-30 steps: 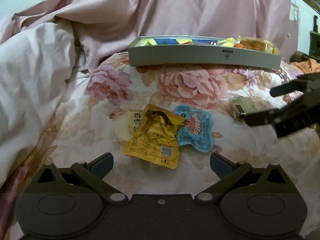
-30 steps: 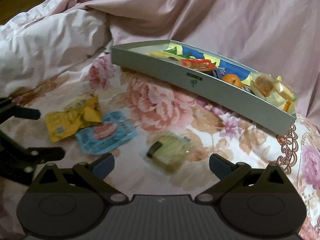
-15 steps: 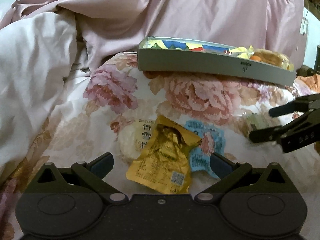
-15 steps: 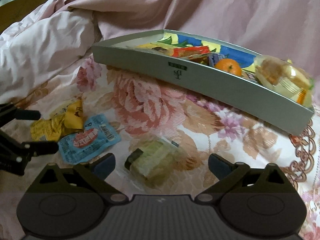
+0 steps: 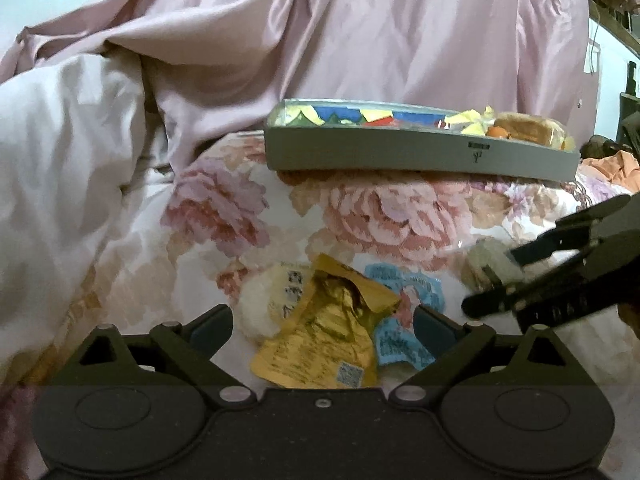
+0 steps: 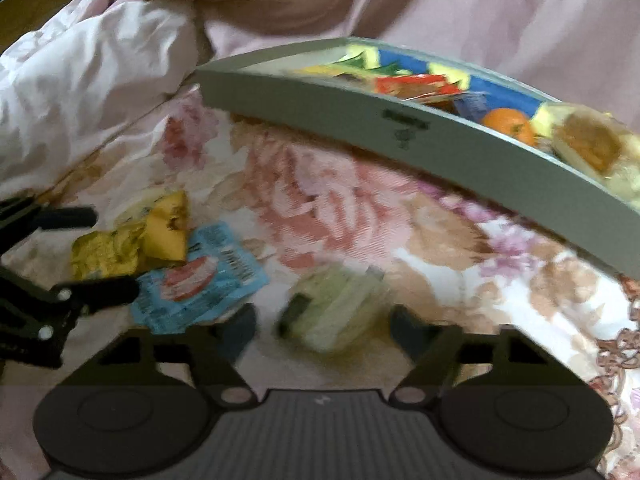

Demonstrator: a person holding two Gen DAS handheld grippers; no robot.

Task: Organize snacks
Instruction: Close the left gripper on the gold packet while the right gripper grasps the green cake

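On the flowered bedspread a crumpled gold packet (image 5: 320,328) lies between the fingertips of my left gripper (image 5: 322,326), whose jaws are wide and closing, clear of it. A white round snack (image 5: 268,300) and a blue packet (image 5: 404,320) flank the gold one. In the right wrist view a pale green wrapped snack (image 6: 336,308) sits between the fingers of my right gripper (image 6: 324,330). Its jaws are closing and the pads stand apart from the wrapper. A grey tray (image 5: 400,158) with several snacks stands behind.
The tray (image 6: 360,108) holds an orange (image 6: 508,126), a wrapped bun (image 6: 588,144) and coloured packets. A white quilt (image 5: 60,160) is heaped at the left and pink fabric (image 5: 400,32) rises behind. My left gripper (image 6: 112,252) shows at the right wrist view's left edge.
Both grippers have come closer to the snacks, which now lie between their fingers. The right gripper's fingers have drawn in around the green snack. The tray sits nearer in the right wrist view.
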